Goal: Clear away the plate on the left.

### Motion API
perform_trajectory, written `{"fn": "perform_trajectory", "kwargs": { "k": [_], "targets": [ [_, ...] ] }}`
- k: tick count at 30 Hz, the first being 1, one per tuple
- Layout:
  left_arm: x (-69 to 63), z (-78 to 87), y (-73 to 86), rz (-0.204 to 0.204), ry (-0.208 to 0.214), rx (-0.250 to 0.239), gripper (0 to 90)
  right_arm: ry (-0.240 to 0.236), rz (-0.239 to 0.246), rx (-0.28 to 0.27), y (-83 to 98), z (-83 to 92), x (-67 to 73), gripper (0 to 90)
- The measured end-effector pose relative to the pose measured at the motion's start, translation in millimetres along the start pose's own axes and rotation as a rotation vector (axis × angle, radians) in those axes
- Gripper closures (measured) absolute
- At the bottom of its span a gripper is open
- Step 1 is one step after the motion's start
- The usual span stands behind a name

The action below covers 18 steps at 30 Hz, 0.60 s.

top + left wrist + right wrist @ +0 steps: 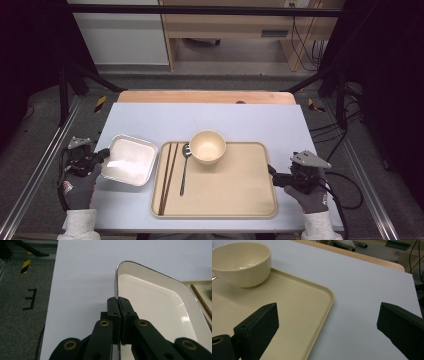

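A white square dish (129,159) sits left of the beige tray (235,192), its left side tilted up. My left gripper (102,159) is shut on the dish's left rim; in the left gripper view the jaws pinch the rim of the dish (160,302) with the left gripper (118,305) closed around it. A cream bowl (207,147) stands at the tray's far edge, with a spoon (184,167) and dark chopsticks (167,177) lying on the tray's left part. My right gripper (272,176) is open at the tray's right edge. In the right gripper view the right gripper (328,320) straddles the rim of the tray (322,322), the bowl (240,262) beyond.
The pale blue tabletop (210,117) has bare room behind the tray and on its right. A wooden strip (205,97) runs along the far edge. Black frame bars (65,95) stand at both sides, and cables (345,185) trail at the right.
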<state>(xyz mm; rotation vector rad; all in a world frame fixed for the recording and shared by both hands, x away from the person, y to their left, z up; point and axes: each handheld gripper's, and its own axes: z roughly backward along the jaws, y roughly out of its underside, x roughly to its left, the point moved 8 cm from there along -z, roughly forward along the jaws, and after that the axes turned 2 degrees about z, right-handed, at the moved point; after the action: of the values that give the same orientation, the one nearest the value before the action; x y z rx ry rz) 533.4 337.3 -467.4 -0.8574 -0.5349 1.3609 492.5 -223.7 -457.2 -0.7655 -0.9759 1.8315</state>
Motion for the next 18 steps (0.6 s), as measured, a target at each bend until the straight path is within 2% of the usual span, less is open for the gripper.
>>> {"fn": "perform_trajectory", "kwargs": {
  "k": [11,18],
  "targets": [
    [-15.3,24.8,-17.4,-0.015,0.031,-0.106,89.0,0.001,-0.004,-0.002,-0.5,0.9,-0.6,4.0],
    [-25.8,35.8,-24.1,-0.033,0.049,-0.144,89.0,-0.001,-0.005,-0.002,-0.7,1.6,-0.6,4.0]
  ]
}}
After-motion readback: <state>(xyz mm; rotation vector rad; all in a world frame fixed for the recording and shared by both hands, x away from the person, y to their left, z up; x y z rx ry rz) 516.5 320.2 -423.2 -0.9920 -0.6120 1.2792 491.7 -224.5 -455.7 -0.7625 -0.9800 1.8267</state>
